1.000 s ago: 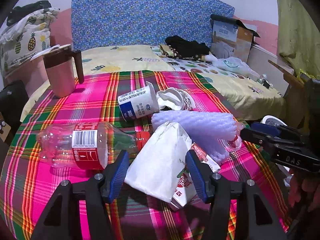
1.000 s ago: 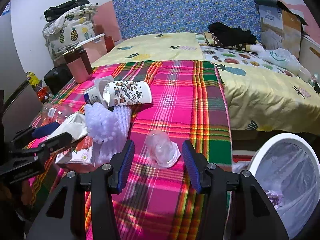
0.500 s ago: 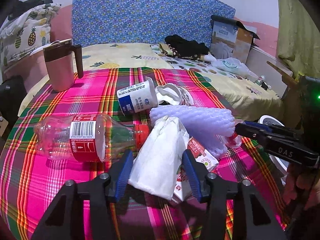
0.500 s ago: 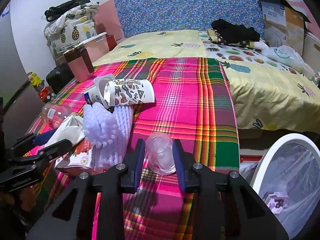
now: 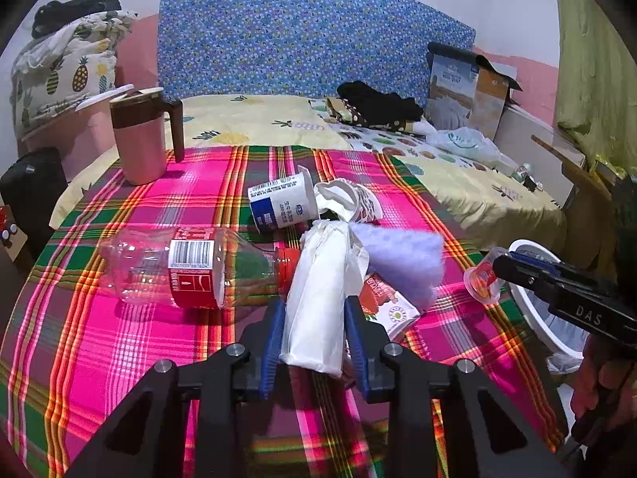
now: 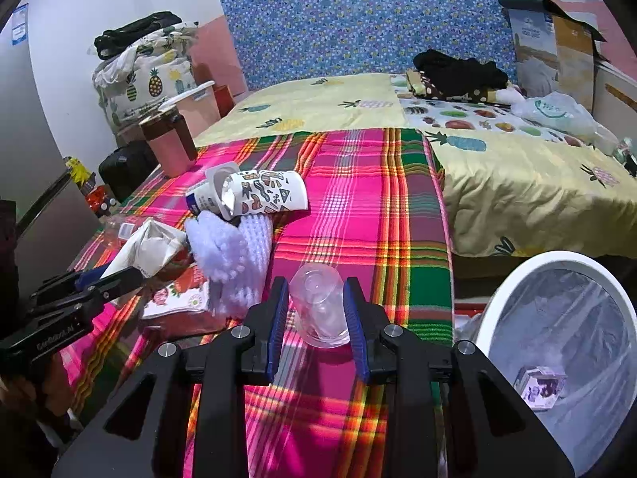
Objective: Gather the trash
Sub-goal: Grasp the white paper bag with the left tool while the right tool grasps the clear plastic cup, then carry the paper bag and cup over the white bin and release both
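Note:
My left gripper (image 5: 314,306) is closing on a white paper bag (image 5: 318,279), and its blue pads press the bag's sides. Around the bag on the plaid blanket (image 5: 119,338) lie a clear plastic bottle (image 5: 187,267), a yoghurt cup (image 5: 282,203), a purple foam net (image 5: 406,259) and a red-and-white carton (image 5: 388,302). My right gripper (image 6: 315,290) is shut on a clear plastic cup (image 6: 318,306) near the blanket's right edge. A patterned paper cup (image 6: 266,195) lies further back. The white bin (image 6: 557,263) stands to the right, below the bed.
A pink jug (image 5: 139,139) stands at the blanket's far left corner. Black clothes (image 5: 378,103), a plastic bag (image 5: 466,143) and a cardboard box (image 5: 466,91) sit at the back right. A small box (image 6: 539,386) lies inside the lined bin.
Both pairs of jaws have narrowed: the left onto the paper bag, squeezing it slimmer, the right onto the clear cup. Both grippers have risen slightly.

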The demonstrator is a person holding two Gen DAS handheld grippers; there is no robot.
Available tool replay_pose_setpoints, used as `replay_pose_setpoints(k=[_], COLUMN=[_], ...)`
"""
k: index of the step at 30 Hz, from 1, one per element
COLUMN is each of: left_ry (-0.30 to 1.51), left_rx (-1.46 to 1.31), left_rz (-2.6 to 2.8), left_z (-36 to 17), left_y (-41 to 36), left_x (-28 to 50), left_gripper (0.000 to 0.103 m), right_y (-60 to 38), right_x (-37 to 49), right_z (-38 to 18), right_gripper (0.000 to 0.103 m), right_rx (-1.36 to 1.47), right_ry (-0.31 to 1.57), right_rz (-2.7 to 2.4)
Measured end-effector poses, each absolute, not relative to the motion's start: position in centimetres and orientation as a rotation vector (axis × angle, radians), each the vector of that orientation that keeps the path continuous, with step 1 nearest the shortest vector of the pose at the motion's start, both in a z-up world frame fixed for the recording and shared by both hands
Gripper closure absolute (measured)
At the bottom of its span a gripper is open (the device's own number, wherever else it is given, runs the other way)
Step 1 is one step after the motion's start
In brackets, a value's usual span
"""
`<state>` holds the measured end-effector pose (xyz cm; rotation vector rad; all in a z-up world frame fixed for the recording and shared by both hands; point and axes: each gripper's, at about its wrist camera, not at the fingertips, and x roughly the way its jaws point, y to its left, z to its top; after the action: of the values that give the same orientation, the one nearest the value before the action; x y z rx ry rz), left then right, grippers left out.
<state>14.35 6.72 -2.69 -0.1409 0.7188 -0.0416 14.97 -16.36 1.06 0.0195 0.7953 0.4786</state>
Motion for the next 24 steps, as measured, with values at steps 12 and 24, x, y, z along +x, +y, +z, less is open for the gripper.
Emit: replay_pose_setpoints(k=[12, 24], left_ry=[0.701, 0.719], left_rx=[-0.168, -0.147], left_rz=[-0.071, -0.170], left_z=[-1.2, -0.9], left_y=[4.6, 0.1], left_x=[11.6, 11.3], left_gripper=[0.072, 0.072], right_y=[-18.1, -20.8], right_x=[12.9, 11.6], right_z=[1.8, 2.1], right_gripper=[0.074, 0.074], right_rx=[0.039, 0.065], right_ry=[0.769, 0.752], right_rz=[0.465, 0.405])
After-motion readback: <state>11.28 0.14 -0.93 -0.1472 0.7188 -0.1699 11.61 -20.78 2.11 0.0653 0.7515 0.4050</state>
